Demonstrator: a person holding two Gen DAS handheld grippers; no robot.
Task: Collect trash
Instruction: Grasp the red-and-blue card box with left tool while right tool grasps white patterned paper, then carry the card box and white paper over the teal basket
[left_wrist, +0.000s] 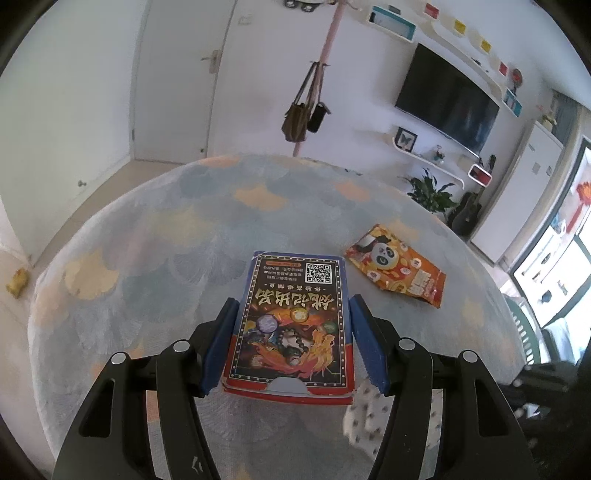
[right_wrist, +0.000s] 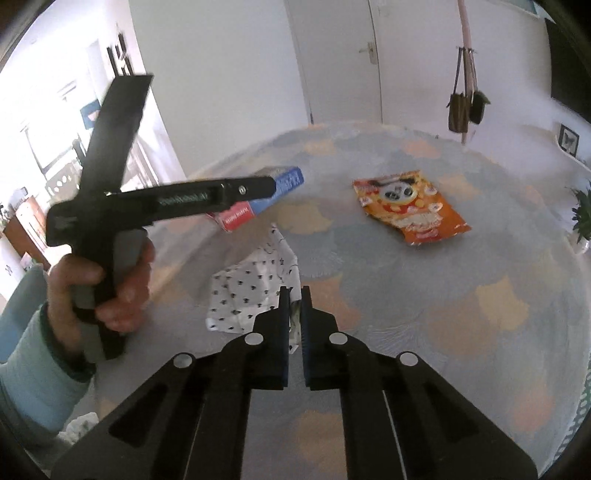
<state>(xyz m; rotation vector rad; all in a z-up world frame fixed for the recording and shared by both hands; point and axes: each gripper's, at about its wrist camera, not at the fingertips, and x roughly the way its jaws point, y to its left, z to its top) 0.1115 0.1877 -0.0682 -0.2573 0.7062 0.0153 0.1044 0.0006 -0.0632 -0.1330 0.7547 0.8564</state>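
The left gripper (left_wrist: 291, 343) pinched a box (left_wrist: 291, 325) held above the counter (left_wrist: 147, 240). The right gripper (right_wrist: 294, 317) had fingers nearly pressed together over a spotted wrapper (right_wrist: 255, 288); the orange snack bag (right_wrist: 410, 206) lay ahead and rightward, nearer it.

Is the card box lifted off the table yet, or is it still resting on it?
Lifted. The left gripper clamps the card box by its sides, and the right wrist view shows the box held in the air above the table.
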